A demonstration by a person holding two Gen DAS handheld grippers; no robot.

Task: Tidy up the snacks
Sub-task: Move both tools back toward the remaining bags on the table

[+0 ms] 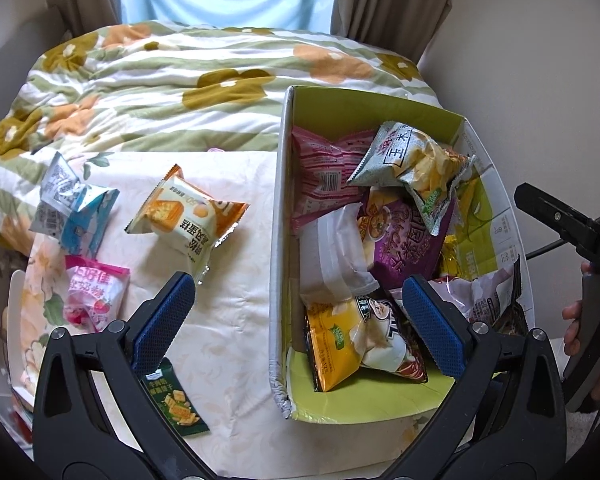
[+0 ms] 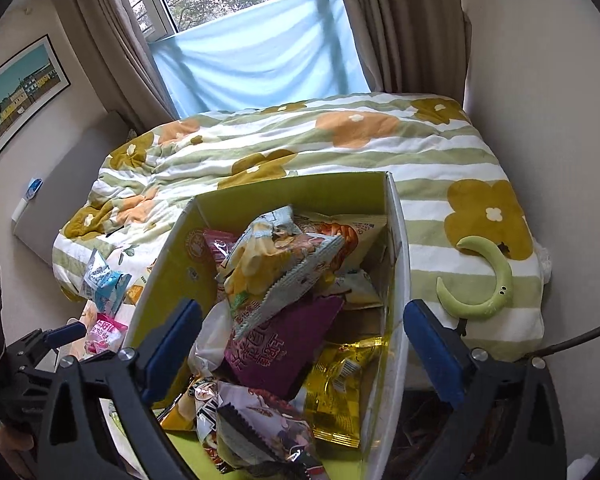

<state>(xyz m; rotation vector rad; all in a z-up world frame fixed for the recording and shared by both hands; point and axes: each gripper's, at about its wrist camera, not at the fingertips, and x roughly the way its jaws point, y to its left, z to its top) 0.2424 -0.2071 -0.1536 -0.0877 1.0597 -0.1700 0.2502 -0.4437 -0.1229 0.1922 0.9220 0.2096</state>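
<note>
A green-lined cardboard box (image 1: 284, 184) sits on the bed, full of snack bags; it also shows in the right wrist view (image 2: 396, 248). Loose on the cream cloth left of it lie an orange-and-white cake packet (image 1: 184, 216), a blue-and-grey packet (image 1: 72, 204), a pink packet (image 1: 94, 296) and a dark green cracker packet (image 1: 176, 404). My left gripper (image 1: 300, 316) is open and empty, straddling the box's left wall. My right gripper (image 2: 304, 340) is open and empty above the box, over a purple bag (image 2: 284, 348) and a grey chip bag (image 2: 276, 276).
A flowered green-striped quilt (image 1: 172, 88) covers the bed behind the box. A green crescent toy (image 2: 488, 280) lies on the quilt right of the box. Curtains and a window stand at the far end; a wall runs along the right.
</note>
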